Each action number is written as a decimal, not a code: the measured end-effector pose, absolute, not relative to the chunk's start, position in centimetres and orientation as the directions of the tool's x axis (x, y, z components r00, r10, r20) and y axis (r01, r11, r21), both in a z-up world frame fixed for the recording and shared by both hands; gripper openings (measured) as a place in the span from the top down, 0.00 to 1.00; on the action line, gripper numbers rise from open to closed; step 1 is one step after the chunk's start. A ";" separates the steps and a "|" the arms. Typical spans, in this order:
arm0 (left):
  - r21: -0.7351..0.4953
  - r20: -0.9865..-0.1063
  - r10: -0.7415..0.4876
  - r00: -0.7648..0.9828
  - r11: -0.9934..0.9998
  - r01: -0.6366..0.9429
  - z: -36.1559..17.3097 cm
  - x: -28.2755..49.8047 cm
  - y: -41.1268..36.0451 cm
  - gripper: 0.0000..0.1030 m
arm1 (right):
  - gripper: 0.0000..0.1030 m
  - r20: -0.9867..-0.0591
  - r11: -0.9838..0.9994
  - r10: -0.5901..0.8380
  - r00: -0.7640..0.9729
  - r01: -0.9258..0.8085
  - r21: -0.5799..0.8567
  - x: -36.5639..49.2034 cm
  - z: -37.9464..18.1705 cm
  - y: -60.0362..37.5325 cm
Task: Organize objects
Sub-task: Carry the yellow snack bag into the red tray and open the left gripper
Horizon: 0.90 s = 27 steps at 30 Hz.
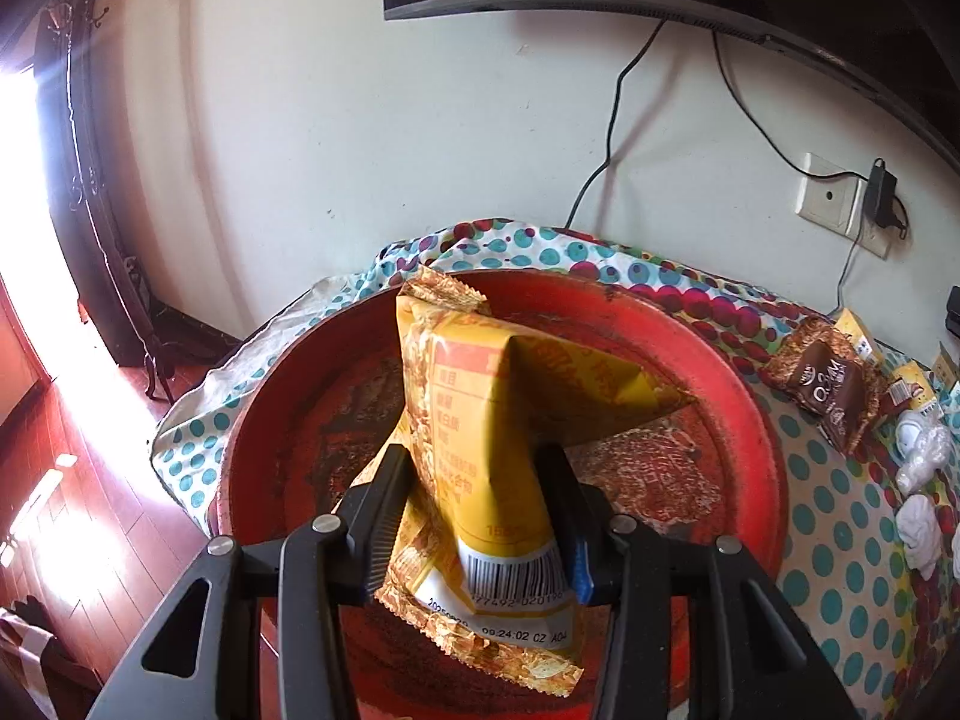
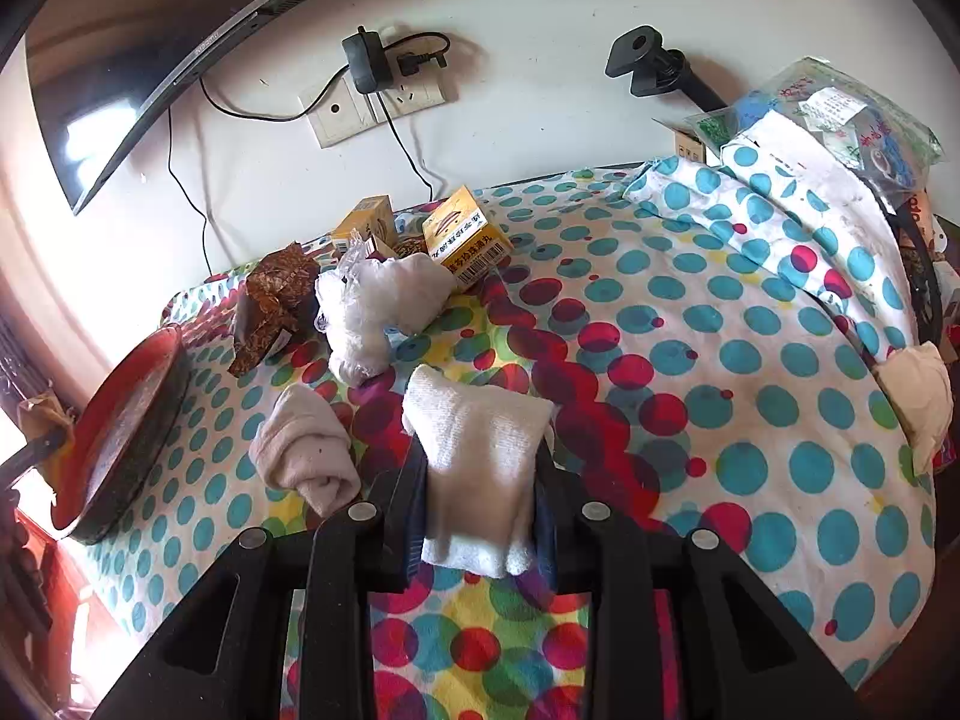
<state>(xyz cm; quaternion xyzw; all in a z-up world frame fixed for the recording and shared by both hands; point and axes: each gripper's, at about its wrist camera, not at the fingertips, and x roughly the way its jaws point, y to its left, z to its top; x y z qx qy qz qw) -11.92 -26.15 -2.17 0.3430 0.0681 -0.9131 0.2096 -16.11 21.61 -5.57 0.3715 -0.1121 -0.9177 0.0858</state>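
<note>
1. Over the red tray (image 1: 738, 360) at the left end of the table, the left gripper (image 1: 480, 474) is clamped on a yellow snack packet (image 1: 480, 438). Both black fingers (image 1: 384, 498) press the packet's sides near its barcode end. The packet stands upright and creased, its far end above the tray's worn floor; whether that end touches the tray cannot be told.

2. The tray sits on a polka-dot cloth (image 2: 690, 360) covering the table. From the right wrist view it appears edge-on at far left (image 2: 114, 426).

3. Nearer the middle of the table, the right gripper (image 2: 480, 480) is closed on a folded white towel (image 2: 480, 450). The towel fills the gap between the fingers, its near end hanging just behind them. Whether it is lifted clear of the cloth cannot be told.

4. Just left of the held towel lies a rolled beige cloth (image 2: 306, 456), apart from the gripper.

5. Farther off, a white bundle in clear plastic wrap (image 2: 372, 306) rests on the cloth. A brown snack packet (image 2: 270, 306) lies to its left, between it and the tray. The same packet shows to the right of the tray in the left wrist view (image 1: 834, 390).

6. Behind the bundle, near the wall, stand two yellow boxes (image 2: 468, 240), the nearer one tilted with its barcode facing out.

7. At the far right edge a cream pouch (image 2: 918, 396) lies on the cloth, below a heaped fold topped with a clear bag (image 2: 840, 102).

8. On the wall: a socket plate (image 2: 372, 105) with a black adapter plugged in, and a curved monitor (image 2: 120, 90) at upper left.
</note>
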 end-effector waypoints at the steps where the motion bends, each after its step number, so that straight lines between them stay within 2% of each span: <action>1: 0.021 -0.656 -0.341 -0.673 -0.900 0.436 -2.3 -12.1 -26.4 0.56 | 0.73 -0.662 -0.961 -0.241 -0.710 0.077 0.267 -15.9 -5.6 21.6; 19: 0.006 -0.717 -0.340 -0.608 -0.876 0.483 -5.3 -14.3 -27.7 0.54 | 0.73 -0.659 -0.959 -0.253 -0.708 0.092 0.269 -14.8 -6.2 21.7; 20: -0.009 -0.714 -0.332 -0.617 -0.877 0.481 -5.2 -14.2 -27.7 0.52 | 0.73 -0.659 -0.959 -0.253 -0.708 0.093 0.267 -14.7 -6.1 21.6; 22: -0.019 -0.697 -0.332 -0.636 -0.878 0.479 -4.8 -13.9 -27.5 0.36 | 0.73 -0.657 -0.959 -0.253 -0.710 0.097 0.265 -14.7 -5.9 21.4; 23: -0.015 -0.693 -0.337 -0.638 -0.877 0.480 -4.7 -13.9 -27.5 0.21 | 0.73 -0.656 -0.960 -0.253 -0.711 0.099 0.263 -14.6 -5.8 21.3; 24: -0.012 -0.687 -0.342 -0.641 -0.877 0.480 -4.5 -13.7 -27.4 0.16 | 0.73 -0.656 -0.960 -0.252 -0.712 0.101 0.260 -14.6 -5.7 21.2; 27: -0.031 -0.667 -0.335 -0.666 -0.880 0.474 -3.6 -12.8 -27.1 0.16 | 0.73 -0.651 -0.961 -0.255 -0.715 0.111 0.254 -14.7 -5.3 20.7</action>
